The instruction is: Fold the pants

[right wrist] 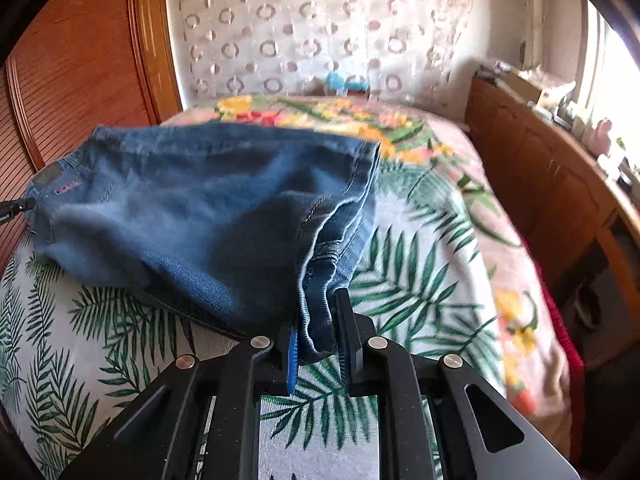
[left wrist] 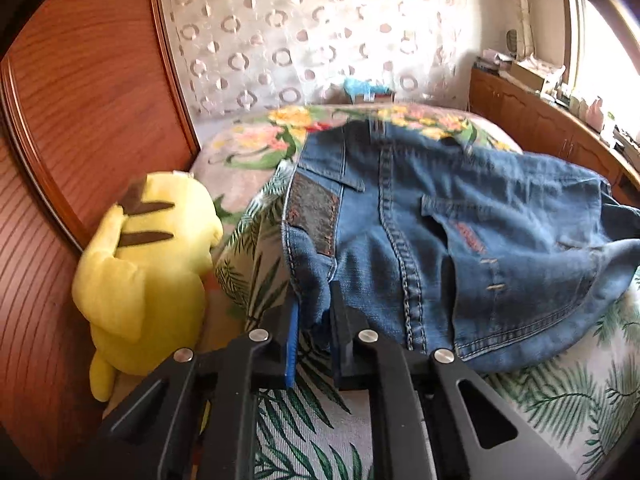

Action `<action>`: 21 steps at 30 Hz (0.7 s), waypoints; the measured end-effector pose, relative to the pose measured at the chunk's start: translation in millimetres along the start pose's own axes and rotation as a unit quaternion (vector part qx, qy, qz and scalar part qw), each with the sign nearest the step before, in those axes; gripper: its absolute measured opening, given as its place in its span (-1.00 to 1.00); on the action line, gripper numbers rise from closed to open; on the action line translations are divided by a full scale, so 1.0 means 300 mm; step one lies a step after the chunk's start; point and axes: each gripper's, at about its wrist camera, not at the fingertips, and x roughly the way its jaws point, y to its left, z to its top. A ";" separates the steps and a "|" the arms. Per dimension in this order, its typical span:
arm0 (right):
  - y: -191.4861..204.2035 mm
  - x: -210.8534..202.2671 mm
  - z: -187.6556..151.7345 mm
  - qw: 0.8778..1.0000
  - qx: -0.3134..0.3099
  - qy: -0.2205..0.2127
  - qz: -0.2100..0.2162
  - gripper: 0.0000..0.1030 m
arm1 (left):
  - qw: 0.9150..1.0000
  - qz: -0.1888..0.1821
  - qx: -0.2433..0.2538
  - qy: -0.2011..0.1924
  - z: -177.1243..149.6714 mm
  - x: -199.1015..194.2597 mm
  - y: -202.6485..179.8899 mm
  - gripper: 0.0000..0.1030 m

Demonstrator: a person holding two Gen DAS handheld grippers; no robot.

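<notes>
Jeans: blue denim jeans (left wrist: 420, 216) with pale topstitching lie part-folded on the palm-leaf printed bedspread (left wrist: 560, 408), waist end at the left with the dark patch on the waistband, folded bulk to the right; the near edge is lifted at both corners.
Left gripper: the black two-finger left gripper (left wrist: 314, 312) is closed almost fully on the near left corner of the denim, a bunch of cloth pinched between its blue-padded finger and the plain black one.
Right gripper: the black two-finger right gripper (right wrist: 318, 320) is likewise nearly closed on the near right corner, where several hemmed layers hang stacked between the jaws.
Slip risk, right: the layers there look uneven, so, by my judgement, an inner layer could slide out under the weight of the cloth and spoil the fold.
Slip risk, left: the pinch sits close to the cloth's edge; a sharp pull could free it.
Skew risk: if one hand travels farther than the other, the crease would run crooked.
Drag risk: the sagging middle may rub the bedspread and rumple the lower layers.
Neighbour: a yellow plush toy (left wrist: 148, 268) sits at the bed's left edge, just beside the waist end; a wide leftward swing could knock it.
</notes>
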 end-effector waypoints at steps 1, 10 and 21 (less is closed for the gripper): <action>0.006 -0.024 0.000 1.000 -0.004 -0.009 -0.005 -0.71 | 1.000 0.002 0.004 -0.006 0.005 -0.021 -0.006 -0.74; 0.015 -0.204 -0.038 0.998 -0.015 -0.056 -0.013 -0.71 | 0.999 -0.010 0.007 -0.045 -0.010 -0.196 -0.013 -0.75; 0.008 -0.378 -0.246 0.998 -0.015 -0.060 -0.025 -0.71 | 0.997 -0.045 -0.016 -0.060 -0.222 -0.374 -0.059 -0.75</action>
